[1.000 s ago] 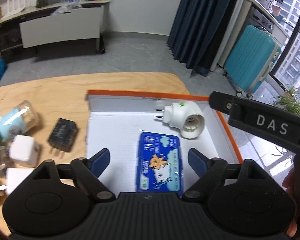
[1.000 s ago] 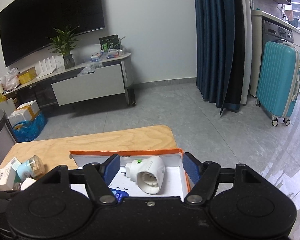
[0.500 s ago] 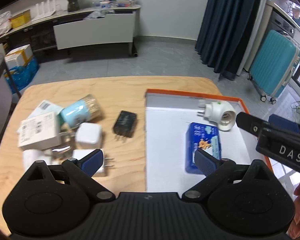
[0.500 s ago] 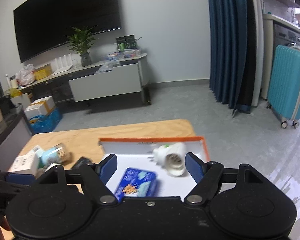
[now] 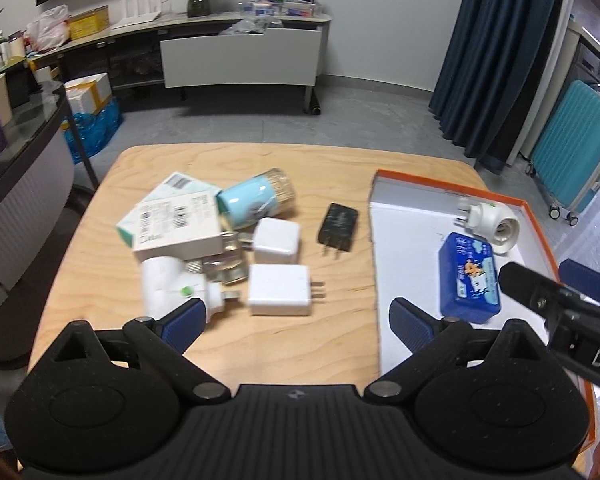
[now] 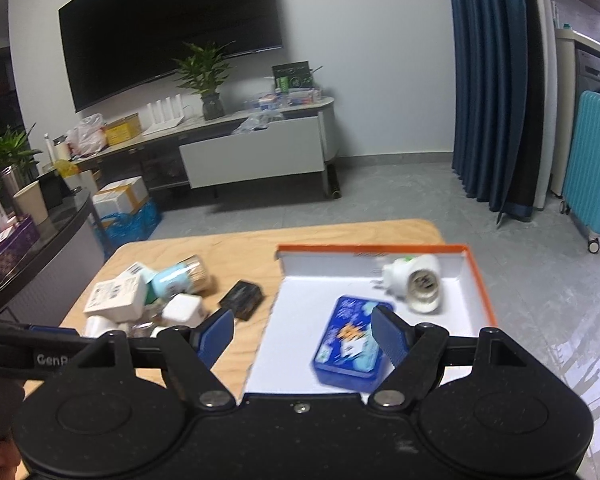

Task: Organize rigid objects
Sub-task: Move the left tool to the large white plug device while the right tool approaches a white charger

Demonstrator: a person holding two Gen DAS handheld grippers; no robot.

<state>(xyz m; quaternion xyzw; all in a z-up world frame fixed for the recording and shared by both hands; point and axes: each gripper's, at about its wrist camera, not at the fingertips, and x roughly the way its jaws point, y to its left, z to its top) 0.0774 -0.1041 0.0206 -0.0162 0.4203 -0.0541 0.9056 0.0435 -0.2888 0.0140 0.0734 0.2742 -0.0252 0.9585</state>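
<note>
Left wrist view: left gripper (image 5: 294, 314) spread wide, empty, best lowered squarely astride white charger (image 5: 279, 290), prongs sideways.

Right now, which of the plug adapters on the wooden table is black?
The black charger, lying alone between the white cube plug and the orange-rimmed box; the other plugs are white.

A home living room: a big dark television (image 6: 168, 36) on the wall at eleven o'clock, a low media console (image 6: 256, 148) beneath, blue curtains (image 6: 496, 80) and teal suitcase (image 5: 576, 152) at two o'clock.
</note>
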